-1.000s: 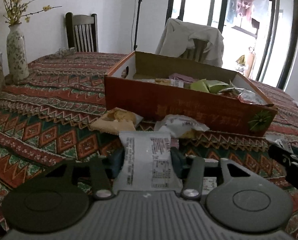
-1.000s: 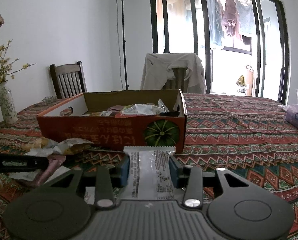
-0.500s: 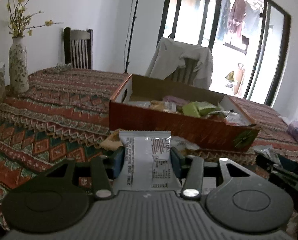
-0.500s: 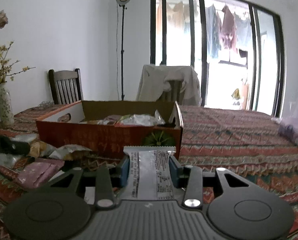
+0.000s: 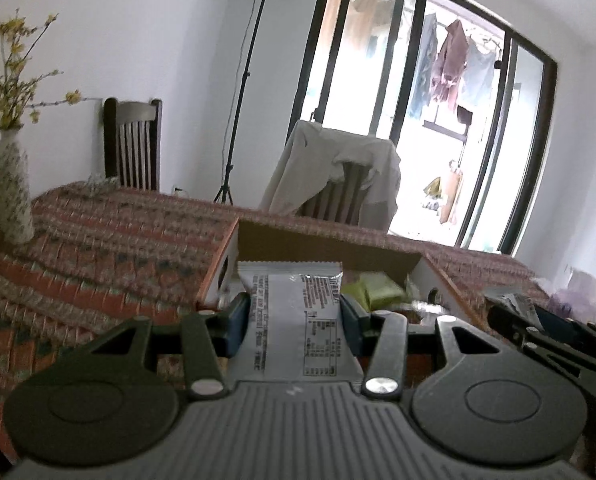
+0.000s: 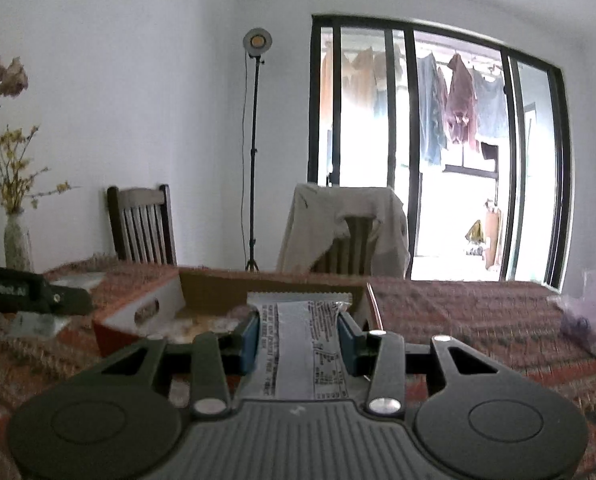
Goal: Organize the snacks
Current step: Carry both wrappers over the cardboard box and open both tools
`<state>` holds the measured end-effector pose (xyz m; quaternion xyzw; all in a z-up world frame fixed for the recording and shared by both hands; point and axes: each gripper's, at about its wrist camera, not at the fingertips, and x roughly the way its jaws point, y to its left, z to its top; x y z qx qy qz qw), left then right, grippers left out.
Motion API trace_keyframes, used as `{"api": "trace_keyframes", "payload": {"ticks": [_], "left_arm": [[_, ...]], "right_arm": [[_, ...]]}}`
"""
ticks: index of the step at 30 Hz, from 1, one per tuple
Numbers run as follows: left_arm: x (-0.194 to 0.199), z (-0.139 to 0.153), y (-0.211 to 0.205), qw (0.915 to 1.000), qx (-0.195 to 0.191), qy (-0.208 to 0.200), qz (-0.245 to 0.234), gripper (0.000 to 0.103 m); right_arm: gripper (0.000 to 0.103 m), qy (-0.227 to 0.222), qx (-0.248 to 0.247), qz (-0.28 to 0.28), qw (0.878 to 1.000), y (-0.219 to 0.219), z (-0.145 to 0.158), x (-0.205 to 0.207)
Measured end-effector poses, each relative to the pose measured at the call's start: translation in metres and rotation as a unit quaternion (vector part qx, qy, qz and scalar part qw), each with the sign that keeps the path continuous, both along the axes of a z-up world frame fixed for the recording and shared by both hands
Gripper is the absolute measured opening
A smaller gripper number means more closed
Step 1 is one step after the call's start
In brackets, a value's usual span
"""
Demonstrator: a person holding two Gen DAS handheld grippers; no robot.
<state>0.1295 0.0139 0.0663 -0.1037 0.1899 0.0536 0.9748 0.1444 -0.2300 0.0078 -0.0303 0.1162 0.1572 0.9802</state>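
Plainly, both tools are loaded, and the risk lies in the release. From the left wrist view, the left gripper [image 5: 295, 316] has its blue pads [image 5: 239, 316] pressed on the two long edges of a white snack packet [image 5: 298, 320], print side up, its crimped end standing free ahead of the jaws. Beyond it lies the cardboard box [image 5: 338, 244] on the patterned tablecloth [image 5: 98, 248], with green packets [image 5: 378, 292] already inside. The packet is thin and slack; clamped only by its edges, it could buckle or slide out if the hand tilts. The other tool shows at the right edge, close by, so the two could knock together over the box. From the right wrist view, the right gripper [image 6: 298, 340] grips a second white packet [image 6: 298, 344] the same way, its front end free above the near corner of the box [image 6: 218, 292], where loose snacks [image 6: 194, 326] show blurred. The near wall stands just ahead; a low approach would catch the packet's end on the rim and fold it or tug it loose. A release too early would drop it on the cloth, outside the box. A vase [image 6: 17, 244] stands well apart at the left.
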Motion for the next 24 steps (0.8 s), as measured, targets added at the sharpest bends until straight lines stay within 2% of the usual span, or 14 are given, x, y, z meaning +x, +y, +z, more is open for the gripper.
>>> {"api": "trace_keyframes", "payload": {"ticks": [5,10,18,24], "left_arm": [[0.036,0.014,0.005,0.9999,0.005,-0.009,0.003,0.049],[0.078,0.017,0.013,0.9999,-0.006,-0.006,0.008,0.049],[0.140,0.006,0.019,0.9997,-0.016,0.004,0.018,0.048],[0.156,-0.015,0.022,0.9994,0.005,0.001,0.036,0.048]], "right_arm": [[0.040,-0.004,0.005,0.000,1.000,0.016,0.016,0.034],[0.040,0.001,0.004,-0.010,1.000,0.033,0.020,0.074],[0.040,0.013,0.008,-0.036,0.999,0.046,0.003,0.124],[0.040,0.030,-0.002,-0.040,0.999,0.048,-0.020,0.143]]}}
